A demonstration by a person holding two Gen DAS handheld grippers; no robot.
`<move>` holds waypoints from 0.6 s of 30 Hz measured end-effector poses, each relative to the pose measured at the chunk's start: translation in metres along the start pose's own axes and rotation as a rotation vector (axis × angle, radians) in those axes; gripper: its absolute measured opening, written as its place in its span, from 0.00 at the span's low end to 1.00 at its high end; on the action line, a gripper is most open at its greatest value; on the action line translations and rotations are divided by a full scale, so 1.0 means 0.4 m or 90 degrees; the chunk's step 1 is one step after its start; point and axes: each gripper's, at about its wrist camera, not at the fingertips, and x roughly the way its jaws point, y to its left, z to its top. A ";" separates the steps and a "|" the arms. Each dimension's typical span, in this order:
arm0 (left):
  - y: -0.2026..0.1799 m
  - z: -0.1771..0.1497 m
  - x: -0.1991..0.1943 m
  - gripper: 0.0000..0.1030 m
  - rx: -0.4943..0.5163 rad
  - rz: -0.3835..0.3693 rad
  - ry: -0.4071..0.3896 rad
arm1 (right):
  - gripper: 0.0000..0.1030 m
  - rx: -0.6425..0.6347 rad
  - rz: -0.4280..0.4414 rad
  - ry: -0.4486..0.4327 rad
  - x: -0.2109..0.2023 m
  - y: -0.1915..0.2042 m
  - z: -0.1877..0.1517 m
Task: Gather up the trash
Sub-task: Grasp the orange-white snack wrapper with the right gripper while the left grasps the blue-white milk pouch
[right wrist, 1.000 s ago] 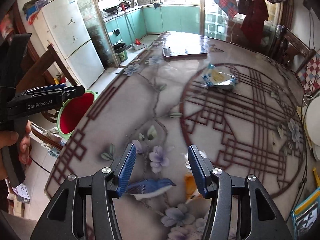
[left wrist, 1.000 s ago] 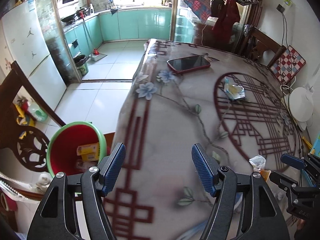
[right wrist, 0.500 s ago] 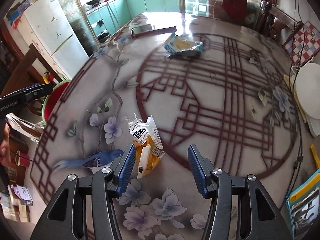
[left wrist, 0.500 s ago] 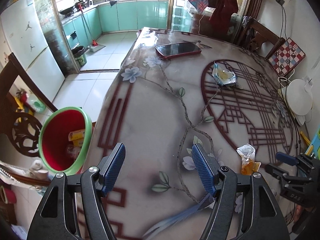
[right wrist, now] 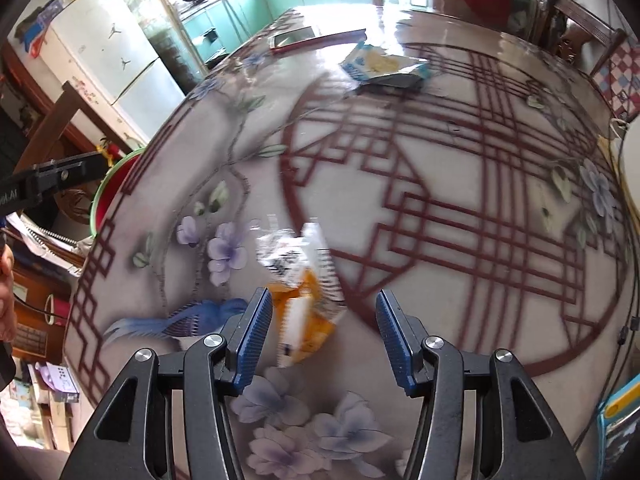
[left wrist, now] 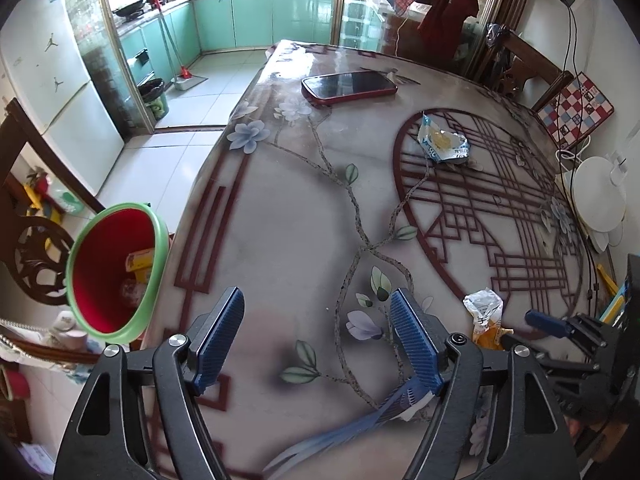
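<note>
An orange and clear snack wrapper [right wrist: 302, 296] lies on the patterned table, its near end between the open fingers of my right gripper [right wrist: 324, 332]; it also shows in the left wrist view [left wrist: 486, 318]. A blue and white wrapper [left wrist: 442, 144] lies farther back on the table, also in the right wrist view [right wrist: 384, 66]. A red bin with a green rim [left wrist: 116, 272] stands by the table's left edge and holds some trash. My left gripper [left wrist: 316, 334] is open and empty above the table near the bin.
A red phone [left wrist: 348, 86] lies at the table's far end. A white round device [left wrist: 598, 196] with cables sits at the right edge. A wooden chair [left wrist: 28, 216] stands left of the bin. A fridge [left wrist: 52, 80] stands farther left.
My right gripper has moved forward so the orange wrapper now lies between its fingers. My left gripper has drifted slightly, with the bin and table nearer in its view.
</note>
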 end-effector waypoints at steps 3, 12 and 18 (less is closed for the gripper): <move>0.002 -0.002 0.012 0.73 -0.003 0.006 0.008 | 0.51 0.012 -0.001 -0.006 -0.009 -0.015 0.006; -0.018 0.028 0.004 0.74 -0.017 -0.021 -0.002 | 0.51 -0.011 0.021 0.009 0.038 0.029 0.035; -0.015 0.055 0.005 0.74 -0.010 -0.021 -0.012 | 0.48 -0.013 0.014 0.040 0.091 0.040 0.021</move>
